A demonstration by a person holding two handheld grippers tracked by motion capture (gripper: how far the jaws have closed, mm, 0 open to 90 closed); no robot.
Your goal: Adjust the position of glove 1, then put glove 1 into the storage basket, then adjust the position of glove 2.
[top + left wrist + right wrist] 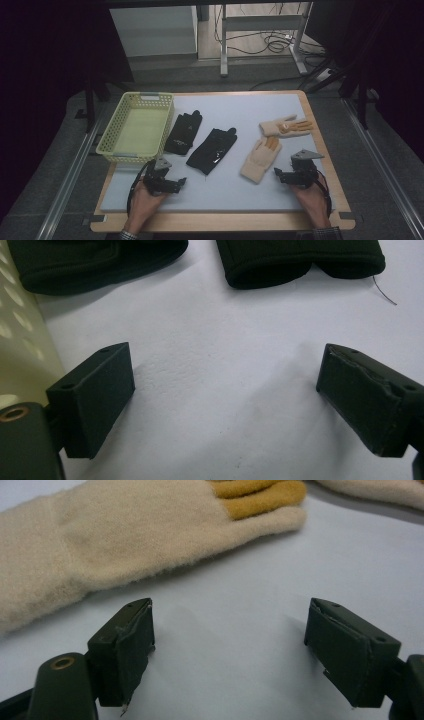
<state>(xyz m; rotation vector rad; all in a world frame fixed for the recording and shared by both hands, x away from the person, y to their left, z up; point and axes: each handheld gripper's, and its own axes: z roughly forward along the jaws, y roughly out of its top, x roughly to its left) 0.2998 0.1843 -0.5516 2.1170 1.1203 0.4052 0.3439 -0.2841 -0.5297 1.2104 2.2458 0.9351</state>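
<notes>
While near the cream glove (115, 545), right hand-held gripper (227, 645) gapes empty | left hand-held gripper (225, 395) likewise, near black glove (300, 260).

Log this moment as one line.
left gripper: open, empty | right gripper: open, empty | gloves: on mat | basket: empty

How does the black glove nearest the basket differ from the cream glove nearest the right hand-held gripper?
The black glove is dark all over; the cream glove has orange-tan fingers. The black glove lies beside the yellow basket, the cream glove towards the table's right. Both lie flat on the pad, untouched.
</notes>
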